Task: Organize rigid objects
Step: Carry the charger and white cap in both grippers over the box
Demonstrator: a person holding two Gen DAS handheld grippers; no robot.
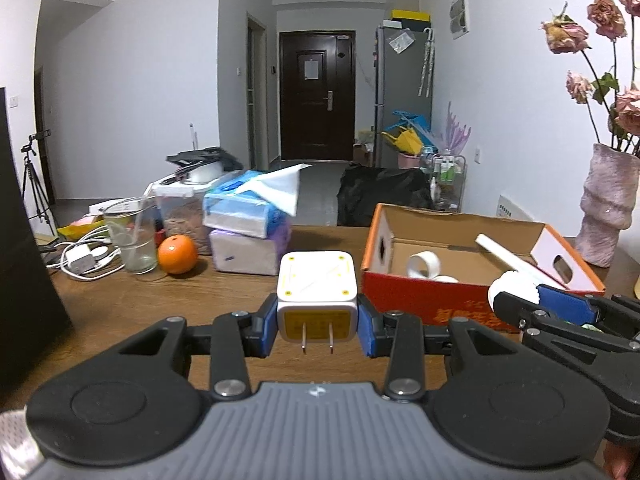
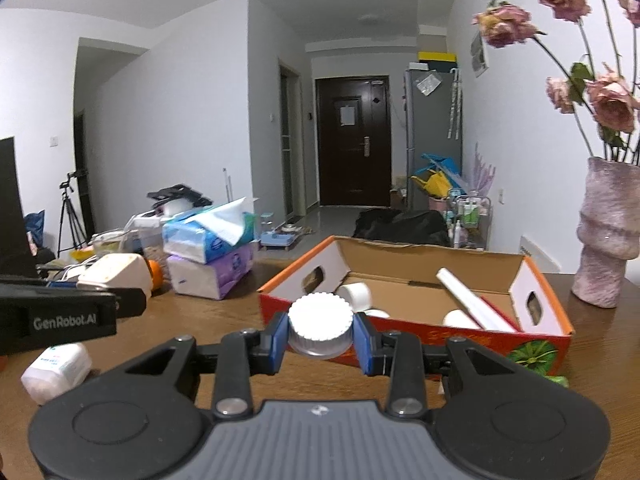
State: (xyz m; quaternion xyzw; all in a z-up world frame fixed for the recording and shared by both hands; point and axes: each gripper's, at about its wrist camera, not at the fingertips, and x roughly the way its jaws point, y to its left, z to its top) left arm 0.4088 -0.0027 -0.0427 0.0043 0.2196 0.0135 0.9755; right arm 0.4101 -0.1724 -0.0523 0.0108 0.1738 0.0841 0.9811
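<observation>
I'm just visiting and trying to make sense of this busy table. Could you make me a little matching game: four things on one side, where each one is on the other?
Things:
1. white plug adapter
2. ridged white cap
3. orange
4. white tape roll

Places:
A. inside the cardboard box
B. on the table beside the glass cup
C. clamped in the right gripper
D. clamped in the left gripper

Pairs: 1-D, 2-C, 3-B, 4-A
</observation>
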